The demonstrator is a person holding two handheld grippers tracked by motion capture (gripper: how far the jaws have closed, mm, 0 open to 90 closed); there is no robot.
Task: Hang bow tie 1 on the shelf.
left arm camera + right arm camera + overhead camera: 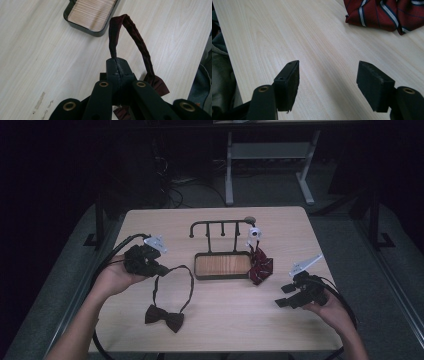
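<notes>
From where I stand, the pale wooden table (215, 320) takes up most of the scene. Near its middle sits a black rack with hooks (222, 226) above a small wood-lined tray (222, 265), and a striped red tie (260, 266) lies bunched just at the tray's three o'clock.

At about eight o'clock from the tray lies the dark bow tie (165, 316), its knot on the tabletop and its neck strap (186, 282) looping up toward ten o'clock. The left gripper (162, 269) has its jaws pinched tight on that strap, holding it clear of the table while the bow rests below.

The right gripper (286, 296), at four o'clock from the tray, hovers with jaws spread wide and nothing between them.

I'd judge the step in hand to be lifting the bow tie by its strap. Next, the strap loop likely needs carrying to twelve o'clock and opening enough to slip over a hook, perhaps with the free gripper's help.
</notes>
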